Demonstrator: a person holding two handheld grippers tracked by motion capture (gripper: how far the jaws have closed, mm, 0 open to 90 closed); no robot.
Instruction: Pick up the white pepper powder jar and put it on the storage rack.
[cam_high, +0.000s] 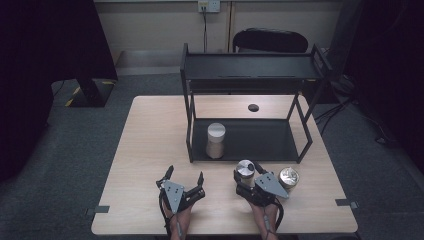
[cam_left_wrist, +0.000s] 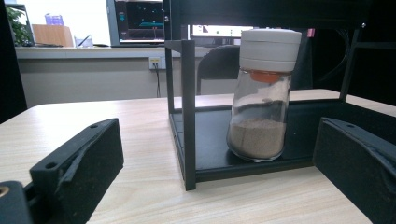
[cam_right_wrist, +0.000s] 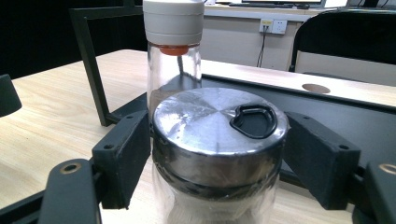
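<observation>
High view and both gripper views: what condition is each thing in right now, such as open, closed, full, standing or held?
Left gripper: open, holds nothing.
Right gripper: jaws against both sides of the steel-lidded jar.
Steel-lidded jar: upright on the table, lid on, its pour hole open.
White-capped shaker: upright on the rack's lower shelf, capped, about a third full of brown powder.
Second metal-lidded jar: upright, lid on.
Rack: upper shelf bare.

Light wooden rectangular table (cam_high: 150, 150) on grey carpeted floor (cam_high: 70, 150). Cream lower wall (cam_high: 160, 25) behind, bearing a white electrical socket (cam_high: 208, 5) with a black cable hanging down. Black padded chair (cam_high: 270, 40) against the wall. Black two-tier metal shelf rack (cam_high: 250, 70) on the table. Dim room, dark sides.
</observation>
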